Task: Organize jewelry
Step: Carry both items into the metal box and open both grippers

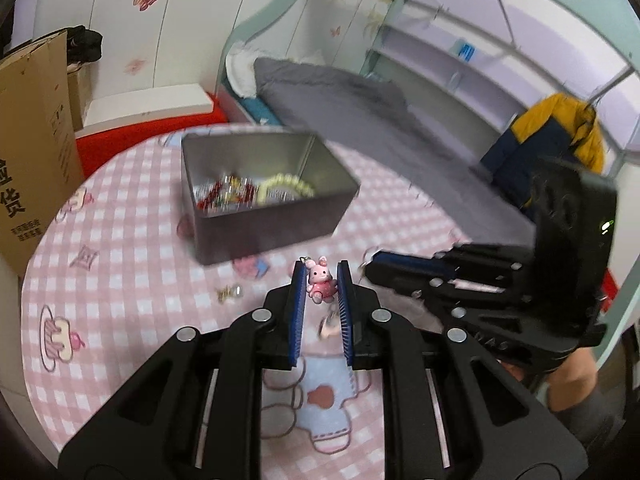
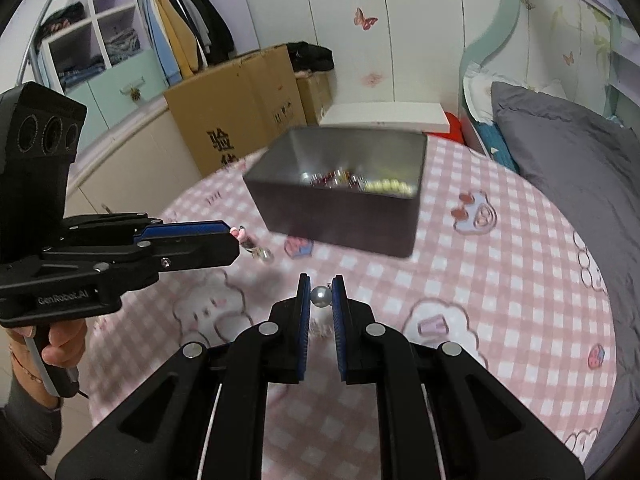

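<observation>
In the left wrist view the left gripper [image 1: 321, 280], at the lower centre of the frame, is clenched on a small pink rabbit-shaped charm [image 1: 320, 280], whose chain and ring dangle below between the blue pads. In the right wrist view the right gripper [image 2: 321, 294], also at the lower centre, is clamped on a round silver-grey pearl bead piece [image 2: 321, 296], pinched near the fingertips. Both pieces appear to be clear of the round table with its pink checked cartoon tablecloth [image 2: 500, 280], so the pick-up step looks done for these two. The open rectangular grey metal tin [image 1: 264, 216] stands in the upper middle of both views, well apart from either gripper, and it already holds a string of pale yellow beads [image 1: 286, 188] and a tangle of red and silvery jewelry [image 1: 224, 196], which suggests a good part of the sorting is finished. What is left, judging from the cloth: carrying the charm and the pearl over the tin's rim and letting go, then collecting a small gold-coloured trinket [image 1: 228, 292] lying on the cloth at centre left of the left wrist view. Whether other loose pieces lie beneath the grippers cannot be told.
</observation>
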Demonstrator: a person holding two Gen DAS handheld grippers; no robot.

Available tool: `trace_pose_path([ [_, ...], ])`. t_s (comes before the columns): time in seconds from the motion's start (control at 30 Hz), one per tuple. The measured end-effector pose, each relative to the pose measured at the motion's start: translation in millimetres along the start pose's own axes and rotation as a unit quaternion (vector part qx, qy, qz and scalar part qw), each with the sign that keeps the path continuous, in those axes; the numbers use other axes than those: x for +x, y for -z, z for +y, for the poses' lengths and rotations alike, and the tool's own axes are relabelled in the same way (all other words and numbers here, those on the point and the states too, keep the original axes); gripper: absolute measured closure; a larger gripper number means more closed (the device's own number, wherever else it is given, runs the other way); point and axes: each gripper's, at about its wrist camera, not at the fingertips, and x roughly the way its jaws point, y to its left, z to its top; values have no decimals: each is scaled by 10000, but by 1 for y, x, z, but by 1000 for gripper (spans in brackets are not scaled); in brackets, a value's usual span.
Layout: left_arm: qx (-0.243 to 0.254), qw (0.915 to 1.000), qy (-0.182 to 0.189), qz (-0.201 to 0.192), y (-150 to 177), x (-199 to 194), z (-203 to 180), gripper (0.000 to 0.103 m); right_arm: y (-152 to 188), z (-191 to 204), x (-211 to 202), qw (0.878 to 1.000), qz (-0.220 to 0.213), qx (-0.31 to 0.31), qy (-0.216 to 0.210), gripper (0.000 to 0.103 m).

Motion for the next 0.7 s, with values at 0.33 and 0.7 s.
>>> trace_pose_path([
  [0.33,15,9999,-63,-153,-53,4,4,87,-48,-17,0,9981,-415,406,-184,94],
  [0.7,-72,9996,-172,221,-65,48,18,87,-65,-30,27,9981,-263,545,-136,94],
])
